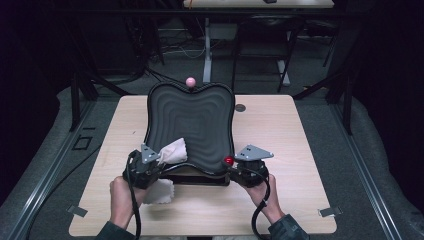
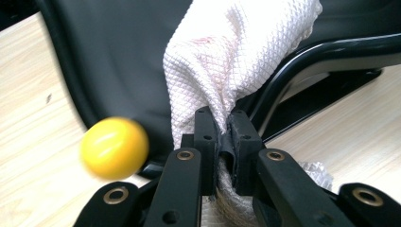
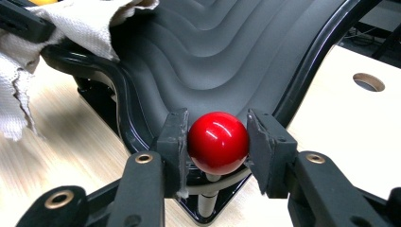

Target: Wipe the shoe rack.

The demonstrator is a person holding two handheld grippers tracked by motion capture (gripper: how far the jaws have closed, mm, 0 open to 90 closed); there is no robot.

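Red knob (image 3: 218, 142) sits between my right gripper (image 3: 218, 144) pads, pinched or nearly so — it could slip if I pull askew. Left gripper (image 2: 222, 142) pinches the white cloth (image 2: 231, 61) at the black ridged tray (image 1: 192, 117)'s near-left corner — a tug could snag it. Pale wood table (image 1: 280, 200); dim room, dark floor.

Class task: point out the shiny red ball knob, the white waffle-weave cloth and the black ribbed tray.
Shiny red ball knob (image 3: 218, 142), right gripper view, front face.
White waffle-weave cloth (image 2: 227, 52), left gripper view, upper fold.
Black ribbed tray (image 1: 200, 117), high view, ribbed centre.
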